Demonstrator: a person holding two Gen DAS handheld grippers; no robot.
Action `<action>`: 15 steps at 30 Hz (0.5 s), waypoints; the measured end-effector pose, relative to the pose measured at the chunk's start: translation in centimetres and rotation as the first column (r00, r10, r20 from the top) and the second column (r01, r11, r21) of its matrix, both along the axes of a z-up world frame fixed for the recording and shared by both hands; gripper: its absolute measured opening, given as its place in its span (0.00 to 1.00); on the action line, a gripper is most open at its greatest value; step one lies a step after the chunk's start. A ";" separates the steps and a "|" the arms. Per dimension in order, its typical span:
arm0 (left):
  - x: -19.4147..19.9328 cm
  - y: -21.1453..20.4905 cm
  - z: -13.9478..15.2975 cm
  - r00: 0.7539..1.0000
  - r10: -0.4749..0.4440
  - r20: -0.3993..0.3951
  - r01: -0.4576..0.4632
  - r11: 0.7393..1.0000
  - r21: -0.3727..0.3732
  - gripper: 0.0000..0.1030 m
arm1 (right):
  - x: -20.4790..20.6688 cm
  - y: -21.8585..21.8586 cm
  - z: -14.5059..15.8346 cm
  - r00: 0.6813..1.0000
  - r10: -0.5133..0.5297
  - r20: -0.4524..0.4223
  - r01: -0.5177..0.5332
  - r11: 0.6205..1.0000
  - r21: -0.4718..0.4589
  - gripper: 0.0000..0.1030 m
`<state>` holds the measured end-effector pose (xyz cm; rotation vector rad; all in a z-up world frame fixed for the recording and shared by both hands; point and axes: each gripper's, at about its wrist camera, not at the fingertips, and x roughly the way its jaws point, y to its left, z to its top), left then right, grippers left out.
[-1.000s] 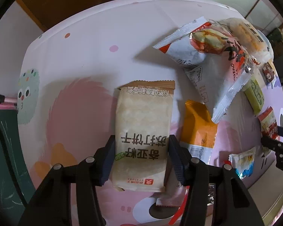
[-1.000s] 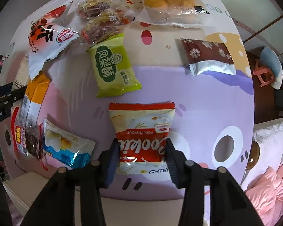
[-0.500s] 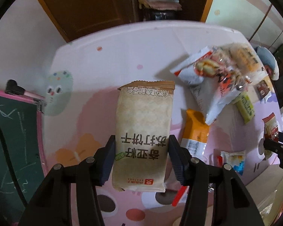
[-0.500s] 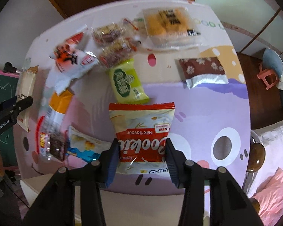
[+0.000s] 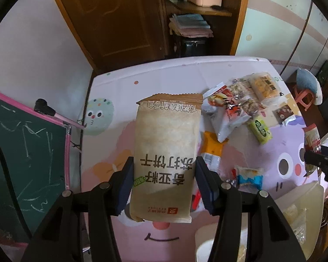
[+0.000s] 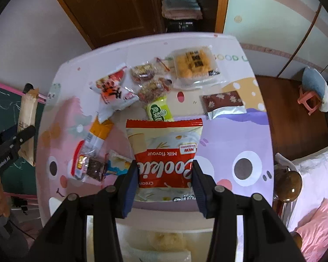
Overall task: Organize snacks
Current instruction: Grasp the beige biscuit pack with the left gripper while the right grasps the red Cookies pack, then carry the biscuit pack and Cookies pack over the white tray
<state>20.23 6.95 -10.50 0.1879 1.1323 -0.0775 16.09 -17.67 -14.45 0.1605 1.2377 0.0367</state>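
Observation:
My left gripper [image 5: 164, 176] is shut on a tall beige cracker packet [image 5: 166, 144] with dark Chinese lettering, held well above the cartoon-print table [image 5: 164, 78]. My right gripper [image 6: 165, 176] is shut on a red and white cookie packet [image 6: 164, 144], also lifted off the table. The right wrist view catches the left gripper [image 6: 21, 137] with the beige packet [image 6: 27, 118] at its left edge. The left wrist view shows the right gripper [image 5: 317, 159] at its right edge.
Several snack packets lie on the table: a white and red bag [image 6: 113, 91], a green packet [image 6: 159, 111], a brown snowflake packet [image 6: 223, 102], a yellow cake pack [image 6: 194, 65], an orange packet [image 6: 99, 133]. A green chalkboard [image 5: 21, 152] stands left; a pale container [image 6: 161, 240] sits below.
Both grippers have risen with their packets, so the table looks smaller and farther. The wooden door and shelves have come into view at the top.

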 end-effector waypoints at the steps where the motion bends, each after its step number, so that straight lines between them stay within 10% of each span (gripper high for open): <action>1: -0.5 0.2 0.3 1.000 0.004 0.007 -0.004 1.000 0.001 0.51 | -0.2 -0.1 0.3 1.000 -0.001 0.010 0.001 1.000 0.003 0.45; 15: -10.6 -1.2 5.7 0.997 0.020 0.072 -0.019 1.000 -0.008 0.51 | -7.6 -0.3 5.6 0.993 0.038 0.108 -0.041 0.999 0.024 0.45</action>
